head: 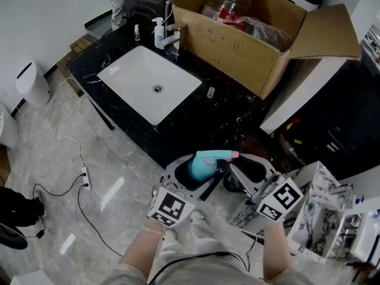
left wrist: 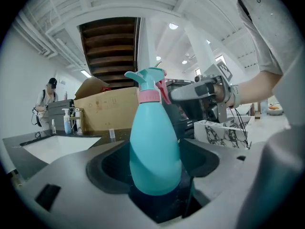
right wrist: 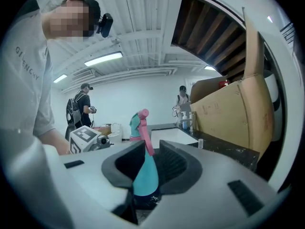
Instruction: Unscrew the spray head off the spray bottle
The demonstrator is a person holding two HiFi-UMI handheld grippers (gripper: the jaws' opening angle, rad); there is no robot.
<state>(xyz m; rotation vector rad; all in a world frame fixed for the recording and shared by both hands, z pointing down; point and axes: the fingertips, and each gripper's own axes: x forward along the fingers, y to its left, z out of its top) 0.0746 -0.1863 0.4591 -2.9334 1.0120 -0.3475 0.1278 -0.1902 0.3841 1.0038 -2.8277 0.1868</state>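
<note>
Desk [head: 202, 123]: black, upper frame, holds a white sink [head: 148, 83].
Left tongs [left wrist: 157, 165]: grasping spray bottle [left wrist: 155, 144].
Right tongs [right wrist: 151, 164]: clenched on spray head [right wrist: 139, 123].

The head view looks steeply down from above onto the counter [head: 219, 114] and floor [head: 89, 159]. Each gripper view sits close behind its own jaws, looking almost level along them, from opposite sides. All three share the spray bottle [head: 205, 165]; both gripper views also catch the cardboard box [left wrist: 102, 109].
</note>
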